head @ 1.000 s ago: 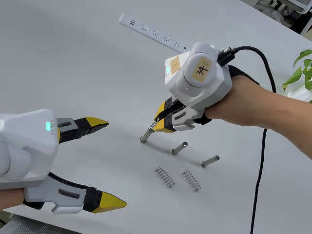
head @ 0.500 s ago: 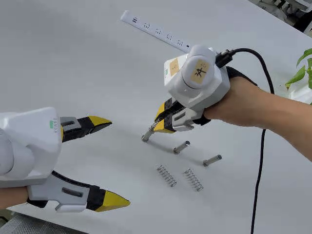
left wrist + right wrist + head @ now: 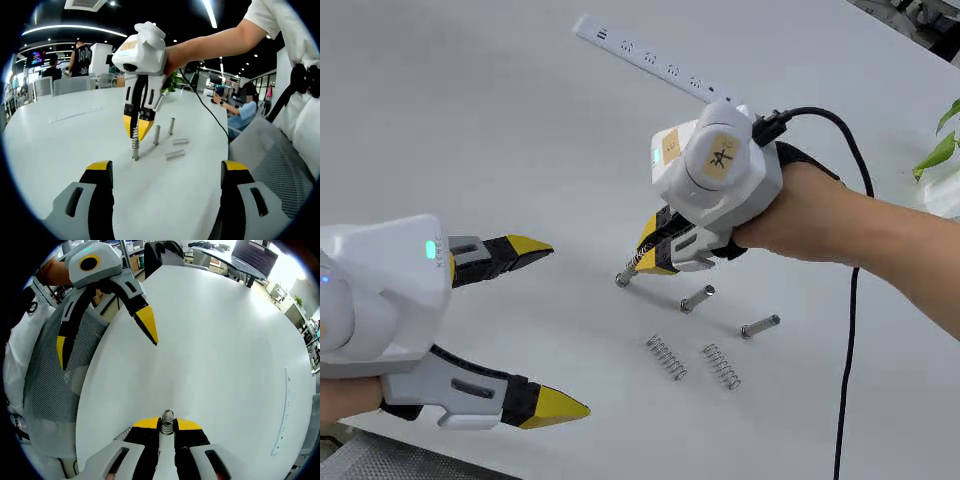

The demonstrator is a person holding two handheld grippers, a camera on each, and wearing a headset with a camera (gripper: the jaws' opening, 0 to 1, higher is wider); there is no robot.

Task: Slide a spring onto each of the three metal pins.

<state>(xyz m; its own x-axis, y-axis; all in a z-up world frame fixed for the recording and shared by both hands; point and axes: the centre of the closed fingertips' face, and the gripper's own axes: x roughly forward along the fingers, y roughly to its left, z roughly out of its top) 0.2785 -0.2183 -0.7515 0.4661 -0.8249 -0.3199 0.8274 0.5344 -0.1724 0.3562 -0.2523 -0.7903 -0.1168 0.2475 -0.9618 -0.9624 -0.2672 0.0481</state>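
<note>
The right gripper (image 3: 642,262) hangs low over the white bench (image 3: 470,130), its yellow-tipped jaws pinched almost together on the held spring (image 3: 167,422), whose top coil pokes up between the tips in the right gripper view. Seen from the left gripper view, that spring runs straight down from the jaws onto the end pin (image 3: 135,153), the leftmost of the row in the head view. Its lower coils look to be round the pin's upper part, with the foot of the pin showing below, though I can't make out exactly how far down it reaches. The middle pin (image 3: 697,298) and the far pin (image 3: 760,326) stand upright in line with it, each apart from its neighbour and with no coils on them. Just in front of those two, on the side nearer the person, one loose spring (image 3: 666,357) and a second loose spring (image 3: 721,366) lie flat on the bench, side by side and not touching. The left gripper (image 3: 563,327) is held off to the side, well apart from the pins, its jaws spread wide with nothing between them, pointing towards the work. A white power strip (image 3: 650,62) lies farther back on the bench. A black cable (image 3: 850,300) trails from the right gripper across the surface, and green leaves (image 3: 940,150) show at the right edge.
</note>
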